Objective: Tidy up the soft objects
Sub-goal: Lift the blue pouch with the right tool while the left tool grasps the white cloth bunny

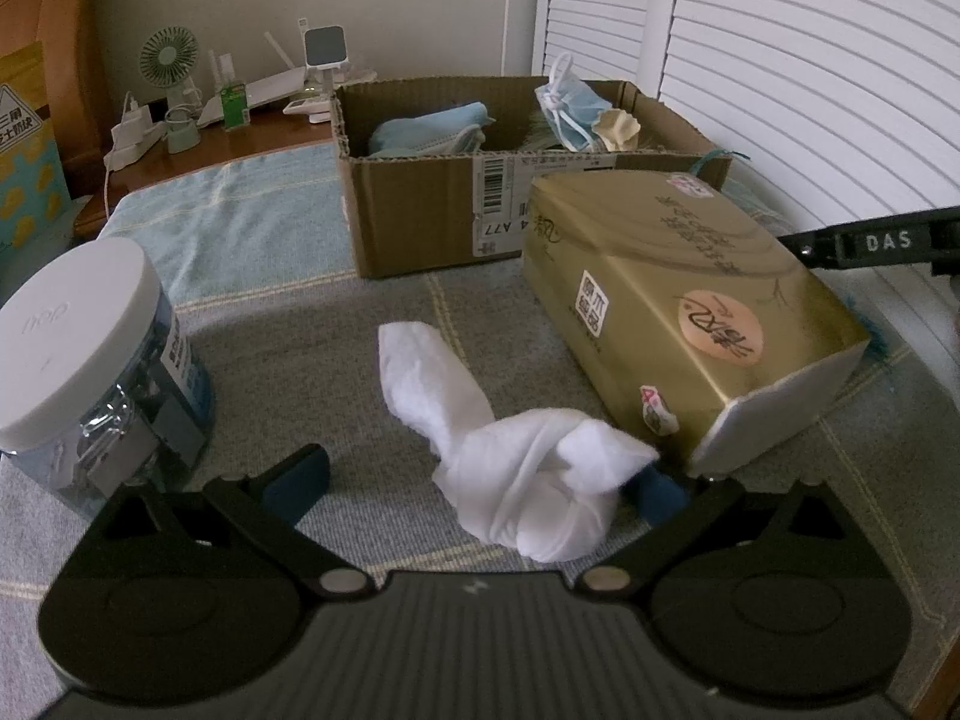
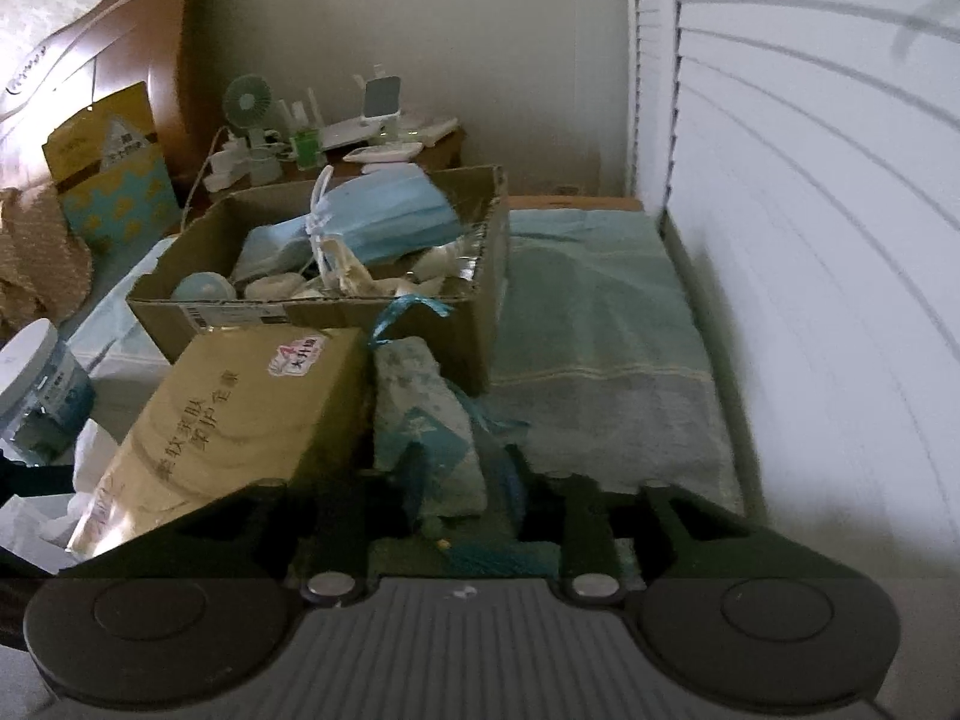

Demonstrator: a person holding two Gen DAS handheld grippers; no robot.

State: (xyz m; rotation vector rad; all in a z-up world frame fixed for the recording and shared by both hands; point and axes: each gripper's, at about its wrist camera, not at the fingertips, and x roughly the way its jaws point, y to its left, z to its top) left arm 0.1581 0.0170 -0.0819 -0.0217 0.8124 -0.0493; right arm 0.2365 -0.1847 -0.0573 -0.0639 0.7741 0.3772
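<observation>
Left claw point(image 1: 474, 483) spread around white cloth point(image 1: 510, 456) on the bed, right claw point(image 2: 459, 480) narrowed about a patterned pouch point(image 2: 426, 414), grip unclear; could slip, snagging the gold box point(image 2: 240, 414).

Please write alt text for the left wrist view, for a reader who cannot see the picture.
A white cloth lies crumpled on a checked blanket between the open fingers of the left gripper. A gold tissue pack lies to its right, a white-lidded jar stands on the left, and behind is an open cardboard box holding blue face masks.
</observation>
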